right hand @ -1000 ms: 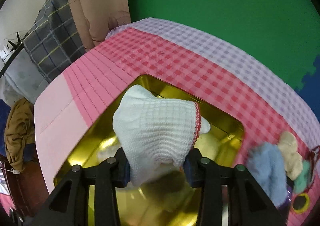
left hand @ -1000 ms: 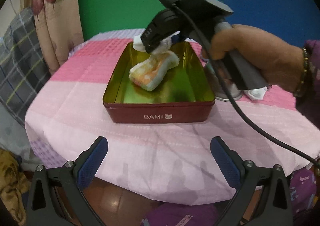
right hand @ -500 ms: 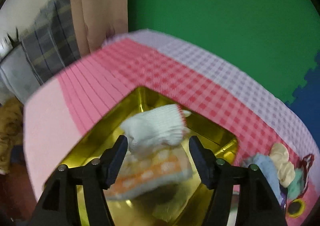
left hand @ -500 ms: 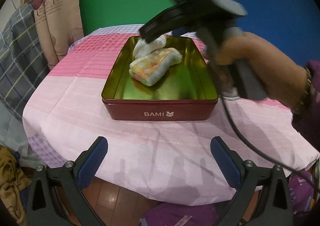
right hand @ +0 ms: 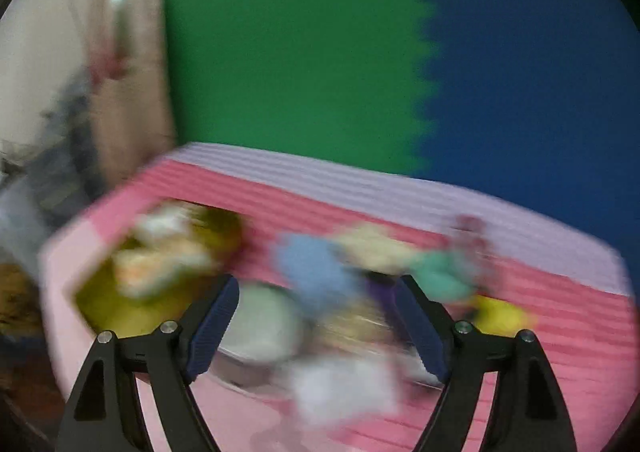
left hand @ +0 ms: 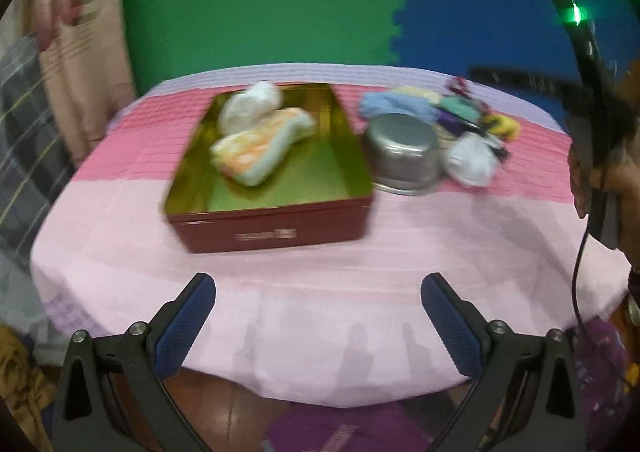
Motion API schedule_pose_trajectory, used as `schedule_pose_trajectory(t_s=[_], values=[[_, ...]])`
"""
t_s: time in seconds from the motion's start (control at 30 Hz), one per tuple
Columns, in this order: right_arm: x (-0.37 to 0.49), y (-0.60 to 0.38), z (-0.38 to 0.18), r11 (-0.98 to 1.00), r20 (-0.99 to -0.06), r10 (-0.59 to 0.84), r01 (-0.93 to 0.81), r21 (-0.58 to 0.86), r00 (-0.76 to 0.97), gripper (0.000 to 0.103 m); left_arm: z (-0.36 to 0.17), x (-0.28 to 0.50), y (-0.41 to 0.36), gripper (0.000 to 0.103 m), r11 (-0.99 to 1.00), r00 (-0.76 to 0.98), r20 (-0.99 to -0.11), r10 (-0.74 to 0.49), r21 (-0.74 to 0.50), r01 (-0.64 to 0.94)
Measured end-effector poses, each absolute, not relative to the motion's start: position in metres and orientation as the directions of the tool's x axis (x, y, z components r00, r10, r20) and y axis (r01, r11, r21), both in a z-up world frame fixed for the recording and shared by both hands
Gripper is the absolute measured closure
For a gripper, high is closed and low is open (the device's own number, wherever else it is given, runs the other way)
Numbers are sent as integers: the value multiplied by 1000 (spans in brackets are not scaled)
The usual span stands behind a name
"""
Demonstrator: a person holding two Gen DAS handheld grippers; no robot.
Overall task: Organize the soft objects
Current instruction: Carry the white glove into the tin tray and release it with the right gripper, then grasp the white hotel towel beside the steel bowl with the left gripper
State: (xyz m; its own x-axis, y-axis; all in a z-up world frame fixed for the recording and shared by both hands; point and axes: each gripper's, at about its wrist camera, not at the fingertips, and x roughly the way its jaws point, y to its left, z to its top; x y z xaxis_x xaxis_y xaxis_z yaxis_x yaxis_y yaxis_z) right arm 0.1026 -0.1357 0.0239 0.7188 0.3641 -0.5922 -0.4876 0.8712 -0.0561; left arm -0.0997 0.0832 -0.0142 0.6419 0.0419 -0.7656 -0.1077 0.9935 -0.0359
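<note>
A red tin [left hand: 276, 228] with a gold inside stands on the pink cloth. In it lie a white knit cloth [left hand: 252, 106] at the back and an orange-and-white folded cloth [left hand: 260, 146]. The tin also shows blurred in the right wrist view [right hand: 104, 304]. A pile of soft things, light blue [left hand: 396, 106], teal, yellow and white [left hand: 470, 160], lies right of the tin. My left gripper [left hand: 318, 316] is open and empty at the table's near edge. My right gripper [right hand: 316, 320] is open and empty above the pile; this view is blurred.
A steel bowl [left hand: 404, 154] lies upside down just right of the tin, against the pile. The round table's cloth [left hand: 320, 292] hangs over the near edge. A curtain and a plaid fabric are at the left. The green and blue wall stands behind.
My right gripper has let go of the white knit cloth in the tin, opened, and swung right toward the pile. The left view has shifted slightly.
</note>
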Motion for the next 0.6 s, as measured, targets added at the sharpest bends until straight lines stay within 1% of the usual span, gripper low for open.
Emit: schedule_pose_trajectory(t_s=[0.1,0.17,0.27,0.4,0.43,0.5,0.6], values=[[109,-200,-1,915,-629,183,-365,-173,756,21,-10,-99,62,1,999,655,-755,-28,-42,-6],[111,-235,-16,929,-645,114,-311,-201,756,21,-4,-96,49,1,997,671,-738,-75,-41,67],[113,-282,-42,947,-666,12,-222,-231,745,21,14,-81,22,1,976,695,-699,-168,-20,217],[113,-321,-60,976,-695,5,-154,-153,719,21,27,-45,-13,1,904,653,-689,-314,-6,428],[112,-327,-57,982,-687,22,-144,-121,726,21,28,-37,-21,1,883,639,-689,-341,-3,468],[110,-331,-53,989,-667,47,-130,-75,743,21,27,-9,-37,1,837,597,-708,-378,14,547],[113,-336,-55,992,-676,64,-121,-37,734,21,17,31,-52,1,790,530,-742,-410,2,613]])
